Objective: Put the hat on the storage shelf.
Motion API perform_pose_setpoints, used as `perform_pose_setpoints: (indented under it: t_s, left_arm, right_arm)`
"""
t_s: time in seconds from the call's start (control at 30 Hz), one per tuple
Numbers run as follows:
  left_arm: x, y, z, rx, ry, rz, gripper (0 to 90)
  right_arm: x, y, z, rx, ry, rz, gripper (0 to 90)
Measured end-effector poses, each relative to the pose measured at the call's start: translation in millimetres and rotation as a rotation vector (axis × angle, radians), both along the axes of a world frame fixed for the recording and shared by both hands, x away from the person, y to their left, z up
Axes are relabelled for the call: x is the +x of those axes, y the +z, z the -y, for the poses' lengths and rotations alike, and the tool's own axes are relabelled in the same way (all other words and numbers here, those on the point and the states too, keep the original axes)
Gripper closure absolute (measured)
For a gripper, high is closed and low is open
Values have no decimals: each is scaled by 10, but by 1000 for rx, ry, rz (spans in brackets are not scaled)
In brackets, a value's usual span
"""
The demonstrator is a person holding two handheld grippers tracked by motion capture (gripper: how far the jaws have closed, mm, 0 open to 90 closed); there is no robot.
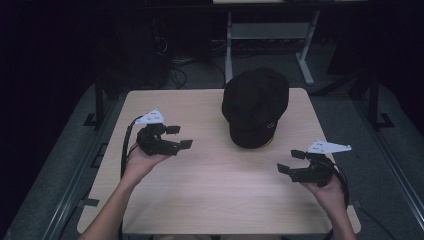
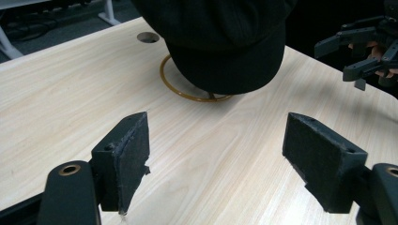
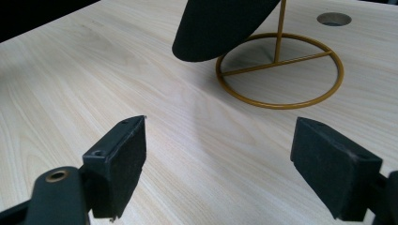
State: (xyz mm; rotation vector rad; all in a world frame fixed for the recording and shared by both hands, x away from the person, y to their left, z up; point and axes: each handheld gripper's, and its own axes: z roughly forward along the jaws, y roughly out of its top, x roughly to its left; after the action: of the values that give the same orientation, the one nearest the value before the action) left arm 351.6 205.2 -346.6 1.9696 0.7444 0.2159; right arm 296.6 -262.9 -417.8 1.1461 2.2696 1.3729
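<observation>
Fingers (image 2: 126, 154) on both my grippers gape empty; nudging the black cap (image 1: 256, 107) could topple its wire stand (image 3: 280, 70).

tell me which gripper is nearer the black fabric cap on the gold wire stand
Left, narrowly. The left gripper sits just left of the black fabric cap, level with its brim; the right gripper is right of it and nearer the person.

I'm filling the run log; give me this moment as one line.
left gripper: open, empty | right gripper: open, empty | black cap: on gold wire stand, untouched
</observation>
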Motion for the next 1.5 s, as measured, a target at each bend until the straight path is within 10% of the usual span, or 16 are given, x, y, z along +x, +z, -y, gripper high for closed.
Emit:
perform_pose_setpoints:
  t_s: [1.5]
  left_arm:
    - [-445,-658,-473,-9,113,-33,218]
  right_arm:
    - [-27,-87,-39,-18,18,-18,175]
